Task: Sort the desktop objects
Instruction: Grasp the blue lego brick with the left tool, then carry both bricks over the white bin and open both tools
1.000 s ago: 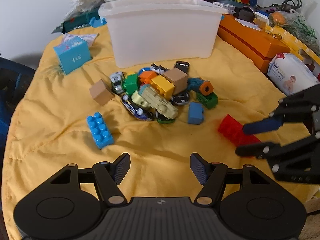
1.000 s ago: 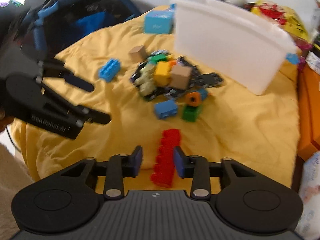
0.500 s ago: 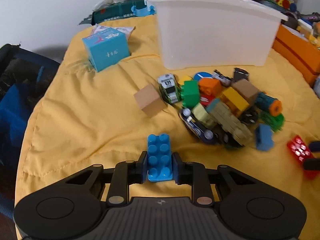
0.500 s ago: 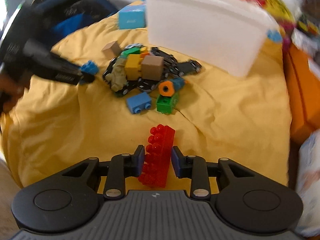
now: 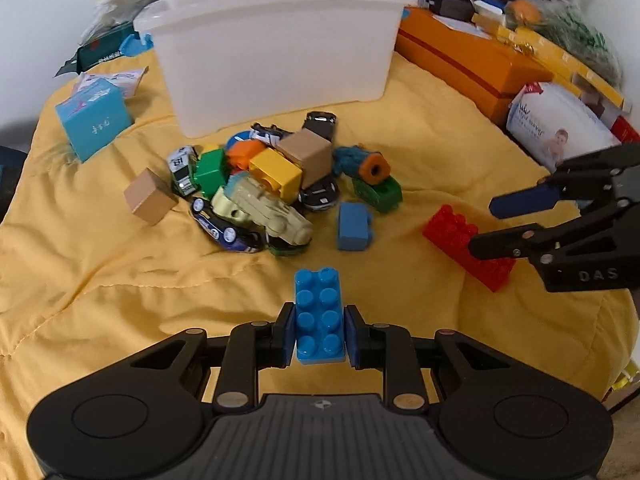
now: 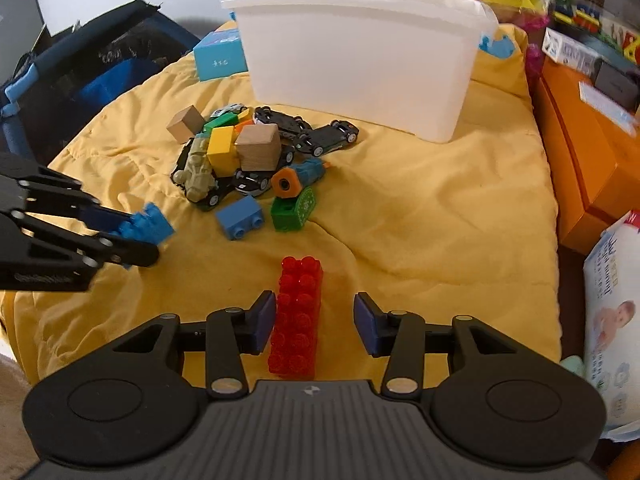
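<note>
Blue brick clamped in left gripper, 6 o'clock of toy pile. Right gripper jaws just opening, apart around red brick, left pad touching.

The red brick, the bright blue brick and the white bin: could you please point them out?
red brick [image 6: 298, 312], right wrist view, studded top.
bright blue brick [image 5: 320, 316], left wrist view, studded top.
white bin [image 5: 276, 68], left wrist view, front wall.

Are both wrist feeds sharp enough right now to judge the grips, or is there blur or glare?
Left wrist view: sharp centre, blue brick crisp between the left gripper's pads; fisheye bends the white bin. Right wrist view: sharp, slight softness at edges, no glare on the red brick.
</note>
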Demonstrator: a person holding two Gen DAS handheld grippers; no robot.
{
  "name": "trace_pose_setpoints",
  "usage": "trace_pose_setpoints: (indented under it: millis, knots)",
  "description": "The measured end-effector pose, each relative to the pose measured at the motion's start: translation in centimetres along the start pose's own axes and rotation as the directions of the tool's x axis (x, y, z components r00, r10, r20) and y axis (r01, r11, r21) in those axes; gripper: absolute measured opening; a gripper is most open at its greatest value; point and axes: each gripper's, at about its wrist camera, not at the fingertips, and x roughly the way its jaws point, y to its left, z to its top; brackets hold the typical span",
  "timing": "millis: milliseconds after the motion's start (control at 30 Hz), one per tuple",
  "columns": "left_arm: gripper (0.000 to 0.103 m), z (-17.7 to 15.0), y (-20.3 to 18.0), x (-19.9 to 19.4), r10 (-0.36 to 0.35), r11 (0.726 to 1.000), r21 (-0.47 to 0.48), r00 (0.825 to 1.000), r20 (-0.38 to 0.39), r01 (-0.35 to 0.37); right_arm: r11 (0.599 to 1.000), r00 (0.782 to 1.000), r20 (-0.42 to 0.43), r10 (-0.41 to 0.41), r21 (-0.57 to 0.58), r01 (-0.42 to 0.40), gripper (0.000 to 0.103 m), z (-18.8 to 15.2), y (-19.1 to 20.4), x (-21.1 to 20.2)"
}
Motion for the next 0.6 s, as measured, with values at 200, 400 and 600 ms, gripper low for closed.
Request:
trace_pose_setpoints:
  millis: [200,400,600]
  knots:
    - [0.028,-0.7,0.2,0.4,0.011,1.0,-0.006,1.0,-0.027,-0.012,1.0,1.0,-0.022,-0.012,-0.018,0.012,0.046,0.2,1.0,0.4]
    - [0.028,-0.9,0.4,0.8,0.008,1.0,0.001,0.999,-0.038,-0.008,0.999,0.995,-0.096,0.01,-0.046,-0.015,0.029,-0.4,0.9,2.2]
    - [0.028,0.3,0.7,-0.9,0.002,1.0,0.004,1.0,0.017,-0.002,0.996,0.997,-0.068,-0.023,-0.091,0.017,0.027,-0.2,1.0,1.6]
